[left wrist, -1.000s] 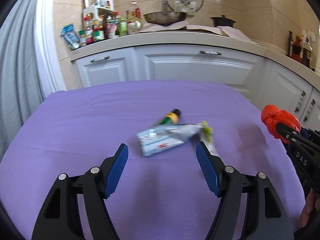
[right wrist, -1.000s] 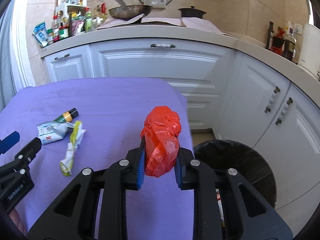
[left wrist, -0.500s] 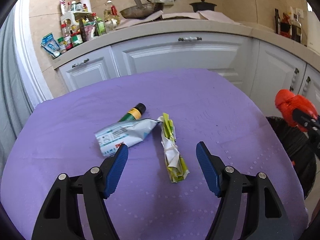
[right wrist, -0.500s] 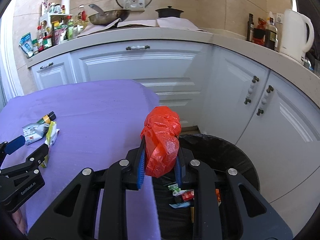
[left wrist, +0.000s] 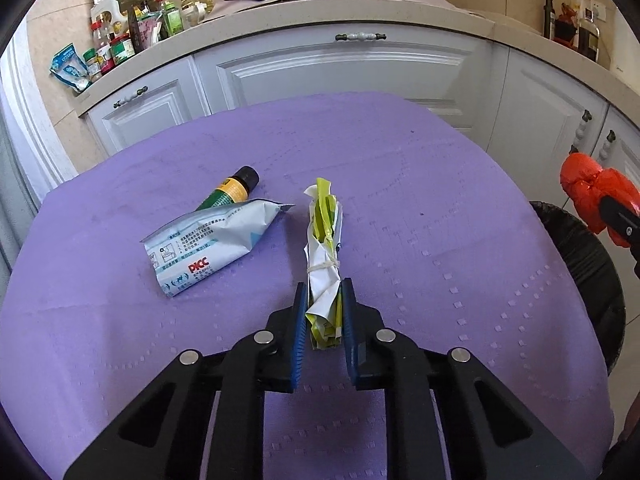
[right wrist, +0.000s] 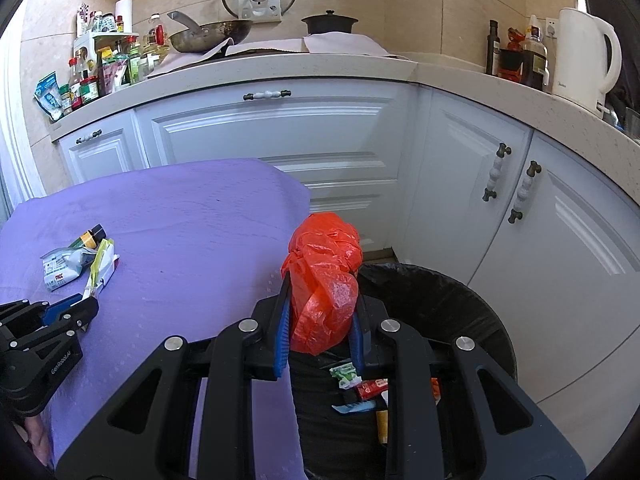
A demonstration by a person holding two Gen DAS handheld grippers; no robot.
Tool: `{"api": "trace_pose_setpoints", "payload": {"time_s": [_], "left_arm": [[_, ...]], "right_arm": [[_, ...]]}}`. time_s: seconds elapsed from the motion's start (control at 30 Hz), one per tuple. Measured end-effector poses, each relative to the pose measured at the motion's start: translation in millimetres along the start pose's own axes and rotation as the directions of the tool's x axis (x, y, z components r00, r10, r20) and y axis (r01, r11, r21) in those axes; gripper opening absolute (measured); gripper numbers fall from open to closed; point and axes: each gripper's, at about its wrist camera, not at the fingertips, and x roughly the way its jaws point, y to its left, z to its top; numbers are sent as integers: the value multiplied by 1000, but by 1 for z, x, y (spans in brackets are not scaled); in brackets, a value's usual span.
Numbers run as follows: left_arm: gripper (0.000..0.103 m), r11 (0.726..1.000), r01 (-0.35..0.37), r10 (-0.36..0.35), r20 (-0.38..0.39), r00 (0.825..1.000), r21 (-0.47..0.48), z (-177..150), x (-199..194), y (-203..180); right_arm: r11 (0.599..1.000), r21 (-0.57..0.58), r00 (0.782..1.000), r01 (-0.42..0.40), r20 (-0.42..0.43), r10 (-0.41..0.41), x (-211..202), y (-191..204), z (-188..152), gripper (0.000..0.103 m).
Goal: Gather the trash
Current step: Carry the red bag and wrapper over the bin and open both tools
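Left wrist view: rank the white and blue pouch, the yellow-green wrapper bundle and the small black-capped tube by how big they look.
1. White and blue pouch, largest.
2. Yellow-green wrapper bundle, longer but slimmer; its near end sits between the left gripper fingers, closer to the camera, so this gap is unsure.
3. Black-capped tube, smallest, partly hidden behind the pouch.

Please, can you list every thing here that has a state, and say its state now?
left gripper: shut on yellow-green wrapper
right gripper: shut on red plastic bag
white pouch: lying flat, crumpled
green tube: lying, capped
trash bin: open, partly filled
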Motion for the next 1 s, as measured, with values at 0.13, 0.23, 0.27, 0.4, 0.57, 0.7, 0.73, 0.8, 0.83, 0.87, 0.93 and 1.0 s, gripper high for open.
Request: {"api": "trace_pose_setpoints", "payload": {"time_s": [0.13, 0.23, 0.27, 0.4, 0.57, 0.7, 0.73, 0.8, 0.83, 0.87, 0.93, 1.0], "left_arm": [[16, 1000, 3, -3, 37, 999, -2, 0, -7, -1], [16, 1000, -2, 3, 74, 997, -6, 0, -15, -2], [16, 1000, -4, 5, 94, 996, -11, 0, -19, -2], [16, 1000, 5, -2, 145, 989, -21, 2, -32, -4], [16, 999, 33, -31, 201, 979, -7, 5, -49, -13], [16, 998, 67, -70, 241, 968, 18, 6, -62, -24], [16, 997, 78, -81, 251, 965, 24, 7, -66, -29], [16, 995, 92, -98, 262, 960, 37, 7, -70, -36], [16, 994, 98, -106, 267, 958, 43, 7, -72, -39], [16, 993, 106, -116, 273, 955, 52, 7, -75, -43], [16, 991, 117, -131, 283, 950, 67, 8, -79, -50], [16, 988, 130, -149, 291, 945, 85, 8, -83, -58]], "right_arm": [[1000, 1, 1000, 3, 7, -3, -2, -2, -1, 23], [1000, 5, 1000, 10, 18, -10, -7, -5, -1, 23], [1000, 6, 1000, 11, 21, -11, -9, -6, -1, 23], [1000, 11, 999, 21, 34, -22, -16, -10, -2, 23], [999, 24, 998, 42, 54, -43, -27, -21, -5, 23], [997, 34, 995, 65, 68, -67, -37, -32, -7, 23], [997, 38, 995, 71, 72, -74, -39, -34, -7, 23], [995, 47, 993, 87, 81, -91, -45, -42, -7, 23], [994, 51, 992, 93, 84, -97, -47, -45, -7, 23], [993, 57, 990, 101, 88, -106, -49, -49, -7, 23], [991, 66, 988, 115, 94, -121, -53, -55, -7, 23], [988, 77, 985, 131, 100, -138, -58, -63, -8, 23]]}}
